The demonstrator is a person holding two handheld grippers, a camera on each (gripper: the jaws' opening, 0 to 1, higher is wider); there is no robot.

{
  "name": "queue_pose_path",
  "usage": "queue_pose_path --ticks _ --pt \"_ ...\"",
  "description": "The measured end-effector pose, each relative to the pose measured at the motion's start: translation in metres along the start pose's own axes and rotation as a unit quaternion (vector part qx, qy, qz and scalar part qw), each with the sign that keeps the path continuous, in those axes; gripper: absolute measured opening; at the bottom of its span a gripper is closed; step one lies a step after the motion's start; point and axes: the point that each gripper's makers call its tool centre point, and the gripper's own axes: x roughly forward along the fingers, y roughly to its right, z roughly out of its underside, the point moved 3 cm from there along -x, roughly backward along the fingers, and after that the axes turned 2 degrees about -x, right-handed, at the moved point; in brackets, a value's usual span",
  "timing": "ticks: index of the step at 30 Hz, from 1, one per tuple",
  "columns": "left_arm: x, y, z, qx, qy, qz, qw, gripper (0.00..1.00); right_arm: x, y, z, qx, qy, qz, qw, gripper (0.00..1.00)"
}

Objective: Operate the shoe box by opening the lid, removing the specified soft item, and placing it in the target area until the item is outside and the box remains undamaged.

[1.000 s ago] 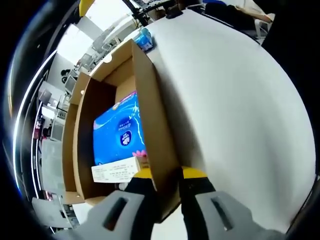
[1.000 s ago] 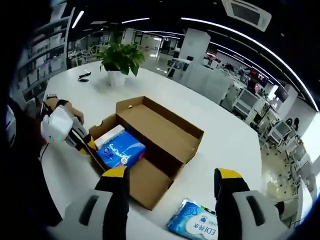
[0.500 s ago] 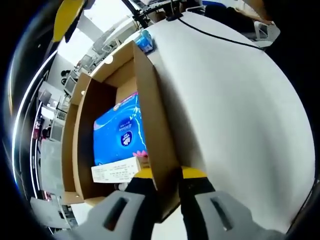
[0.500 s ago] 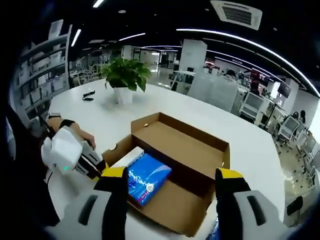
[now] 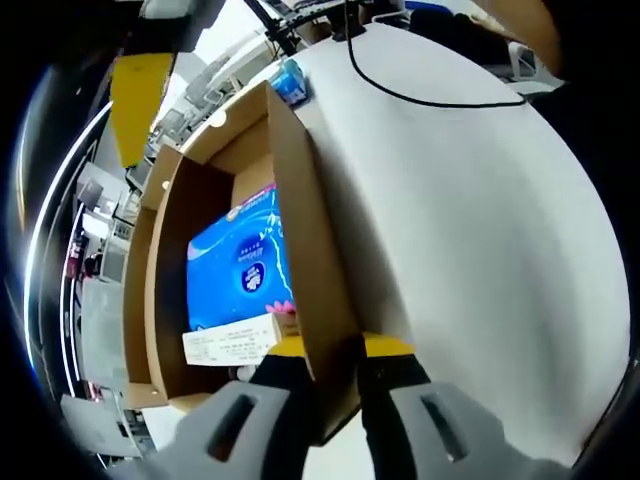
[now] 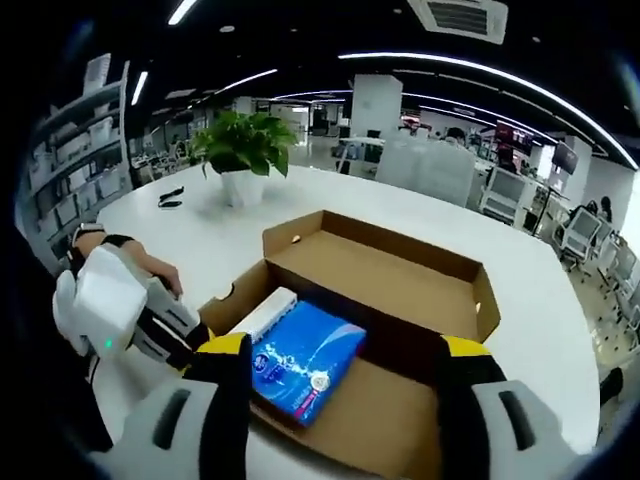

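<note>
Big white table (image 6: 300, 205) takes up most of the room here, with the open cardboard box (image 6: 390, 265) sitting on it, lid flipped back flat behind it. The left gripper (image 5: 335, 385) is clamped shut on the box's side wall, one jaw inside and one outside, pretty much at the corner nearest the person; from the right gripper view you can see it (image 6: 195, 345) pinching that same edge, with the person's hand (image 6: 150, 270) behind it.

Inside the box lies the blue pack (image 6: 305, 355), flat on the bottom, tucked toward the end the left gripper holds. A white roll-ish thing (image 6: 265, 312) lies right beside it against the wall. In the left gripper view the pack (image 5: 240, 260) is just ahead of the jaws, and there's a white label (image 5: 230, 343) stuck at the near end.

The right gripper (image 6: 340, 400) is wide open, jaws straddling the pack from above, not touching it. A potted plant (image 6: 238, 155) stands further back on the table, well apart from the box.

Compared with half a second ago the right gripper has come in closer and lower over the box, so the pack now sits squarely between its jaws. The left one hasn't budged, though a black cable (image 5: 430, 95) now lies across the table and a yellow jaw tip (image 5: 135, 100) of the other gripper pokes in up top
</note>
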Motion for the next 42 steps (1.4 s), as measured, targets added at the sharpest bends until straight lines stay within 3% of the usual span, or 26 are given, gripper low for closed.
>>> queue_pose_path --ticks 1,5,8,9,11,18,21,26,29,38,42 --pt "0.0 0.0 0.0 0.0 0.0 0.0 1.0 0.14 0.0 -0.001 -0.002 -0.003 0.012 0.001 0.9999 0.78" --pt "0.0 0.0 0.0 0.001 0.001 0.001 1.0 0.14 0.0 -0.003 0.008 -0.016 -0.014 0.003 0.9998 0.78" --pt "0.0 0.0 0.0 0.0 0.001 0.001 1.0 0.14 -0.001 -0.001 0.01 -0.004 -0.005 0.002 1.0 0.79" --pt "0.0 0.0 0.0 0.0 0.0 0.0 1.0 0.14 0.002 -0.001 0.013 0.006 0.001 -0.004 1.0 0.79" --pt "0.0 0.0 0.0 0.0 0.0 0.0 1.0 0.14 0.014 -0.003 0.025 0.028 -0.028 -0.016 0.9991 0.79" --pt "0.0 0.0 -0.001 0.001 0.001 0.001 1.0 0.14 0.046 -0.007 0.032 0.039 -0.039 -0.006 0.9985 0.79" --pt "0.001 0.0 -0.001 0.002 0.001 0.001 1.0 0.14 0.065 -0.013 0.055 0.046 -0.085 -0.008 0.9953 0.79" --pt "0.0 0.0 -0.001 0.003 0.001 0.001 1.0 0.14 0.085 -0.026 0.059 0.046 -0.092 -0.014 0.9946 0.79" --pt "0.001 0.0 -0.002 0.003 0.001 0.001 1.0 0.14 0.09 -0.029 0.062 0.034 -0.107 -0.006 0.9937 0.74" --pt "0.001 0.0 -0.002 0.002 0.0 0.0 1.0 0.14 0.089 -0.03 0.066 0.078 -0.091 -0.01 0.9927 0.71" --pt "0.001 -0.001 -0.001 0.001 -0.001 -0.001 1.0 0.14 0.09 -0.031 0.066 0.076 -0.091 -0.004 0.993 0.7"
